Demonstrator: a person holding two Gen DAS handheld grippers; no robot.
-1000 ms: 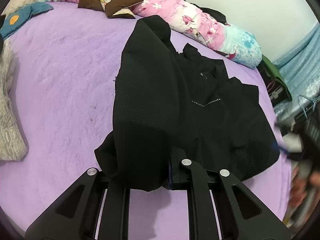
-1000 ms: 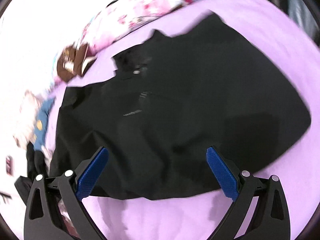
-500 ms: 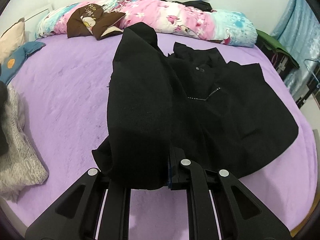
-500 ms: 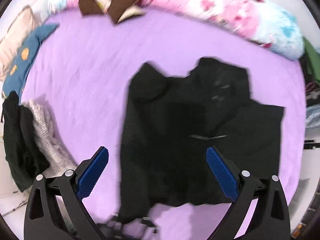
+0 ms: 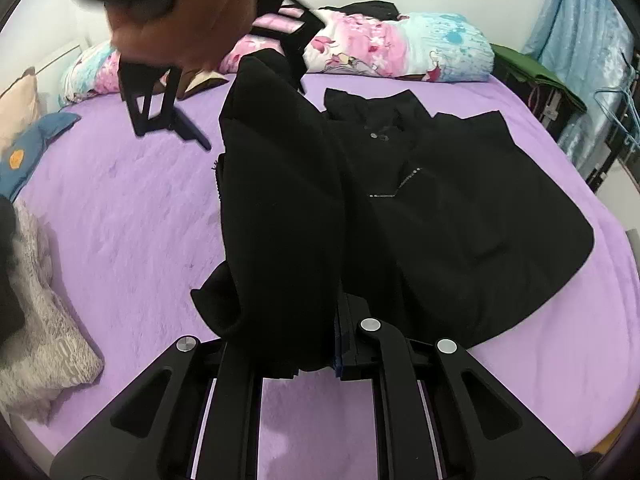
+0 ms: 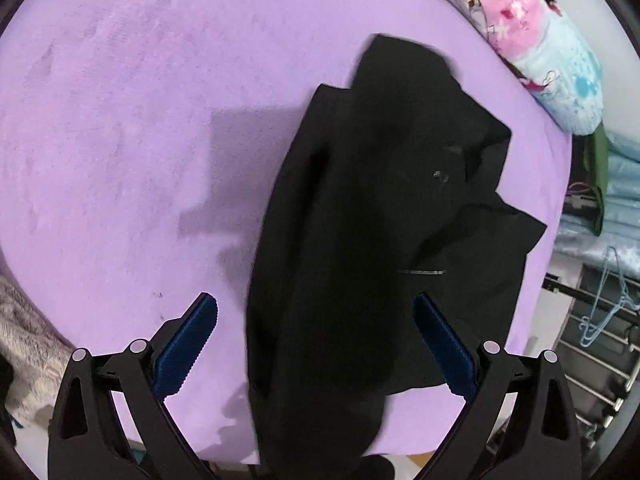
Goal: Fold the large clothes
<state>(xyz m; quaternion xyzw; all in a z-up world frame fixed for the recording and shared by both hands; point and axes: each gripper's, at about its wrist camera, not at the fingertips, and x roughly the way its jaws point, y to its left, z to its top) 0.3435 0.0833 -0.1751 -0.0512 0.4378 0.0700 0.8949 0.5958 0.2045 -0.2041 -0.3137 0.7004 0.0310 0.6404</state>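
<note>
While the left tongs (image 5: 336, 344) stay clenched on the near hem of a black garment (image 5: 440, 208), that side of the cloth is lifted off the purple bed (image 5: 120, 208) and hangs as a long doubled flap over the middle of the garment, likely so one side can be folded across the other. The rest of the garment lies flat on the bed, collar toward the floral duvet (image 5: 400, 48) rolled along the far edge. The right tongs (image 6: 316, 344) are spread wide and hold nothing; seen from their own camera, the raised flap passes between the blue pads (image 6: 188, 344) without touching them. From the left camera, these tongs and the hand (image 5: 180, 12) holding them hover over the far end of the flap, near the shoulder, probably to take hold of the upper end of the fold. A grey knit piece (image 5: 40, 320) lies bunched at the left edge of the bed. Compared with a second ago, the right tongs have swung from the garment's near right side across to its far left, and the left tongs have shifted only slightly, with the same grip.
</note>
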